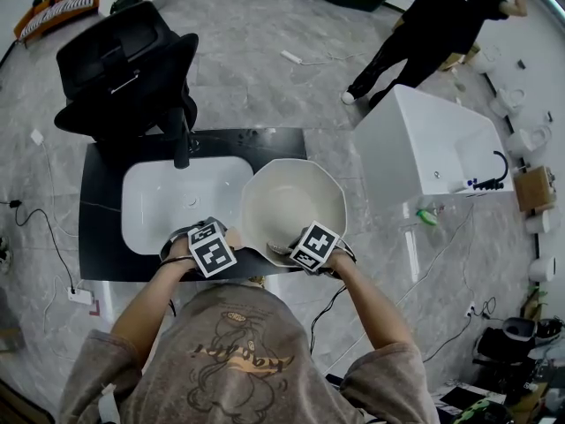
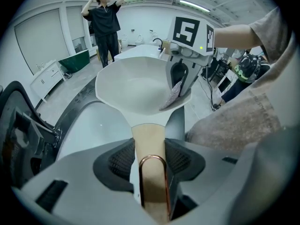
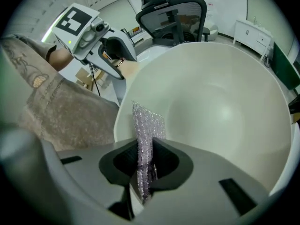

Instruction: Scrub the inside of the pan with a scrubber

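The cream, many-sided pan [image 1: 296, 203] is tilted over the right end of the sink. My left gripper [image 2: 150, 146] is shut on its pale wooden handle [image 2: 149, 139], beside the copper hanging loop [image 2: 152, 165]. From the left gripper view the pan's bowl [image 2: 133, 88] opens upward ahead. My right gripper [image 3: 146, 156] is shut on a silvery mesh scrubber [image 3: 146, 128], whose free end lies against the pan's inner wall [image 3: 220, 111] near the rim. In the head view the right gripper [image 1: 313, 247] sits at the pan's near edge and the left gripper [image 1: 212, 247] just left of it.
A white sink basin [image 1: 177, 203] is set in a black counter [image 1: 101, 228] with a black faucet [image 1: 181, 144] behind. A black office chair [image 1: 124, 69] stands beyond it. A white tub unit [image 1: 433, 148] is at right, and a person [image 1: 433, 25] stands beyond it.
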`<state>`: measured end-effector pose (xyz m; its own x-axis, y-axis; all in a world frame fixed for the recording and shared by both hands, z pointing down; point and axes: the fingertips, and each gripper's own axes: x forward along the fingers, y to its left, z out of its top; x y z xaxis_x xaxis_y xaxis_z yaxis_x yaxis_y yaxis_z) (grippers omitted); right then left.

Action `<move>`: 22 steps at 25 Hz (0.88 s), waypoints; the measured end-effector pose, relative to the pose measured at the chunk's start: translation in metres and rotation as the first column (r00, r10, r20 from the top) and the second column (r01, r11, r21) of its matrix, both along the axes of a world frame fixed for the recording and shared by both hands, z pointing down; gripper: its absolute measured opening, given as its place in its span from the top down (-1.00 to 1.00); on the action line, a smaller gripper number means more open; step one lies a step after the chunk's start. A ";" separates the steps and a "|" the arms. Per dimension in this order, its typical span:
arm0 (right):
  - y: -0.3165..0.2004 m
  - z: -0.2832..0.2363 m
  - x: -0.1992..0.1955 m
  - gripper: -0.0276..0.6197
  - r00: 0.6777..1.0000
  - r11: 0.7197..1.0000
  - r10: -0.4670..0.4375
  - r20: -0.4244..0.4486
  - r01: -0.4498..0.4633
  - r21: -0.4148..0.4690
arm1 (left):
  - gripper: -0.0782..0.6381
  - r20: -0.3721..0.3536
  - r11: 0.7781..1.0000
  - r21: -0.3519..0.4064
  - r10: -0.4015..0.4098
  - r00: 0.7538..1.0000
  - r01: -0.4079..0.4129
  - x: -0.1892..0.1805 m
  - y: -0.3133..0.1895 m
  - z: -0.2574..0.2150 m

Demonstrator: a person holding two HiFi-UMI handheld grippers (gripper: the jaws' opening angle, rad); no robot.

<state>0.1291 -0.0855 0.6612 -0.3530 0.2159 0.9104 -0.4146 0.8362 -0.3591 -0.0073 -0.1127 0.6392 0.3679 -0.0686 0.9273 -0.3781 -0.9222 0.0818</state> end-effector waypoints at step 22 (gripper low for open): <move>-0.056 0.011 -0.086 0.68 0.993 0.998 0.059 0.101 -0.056 -0.034 | 0.20 0.001 1.000 -0.002 0.022 1.000 -0.022 0.001 0.001 0.001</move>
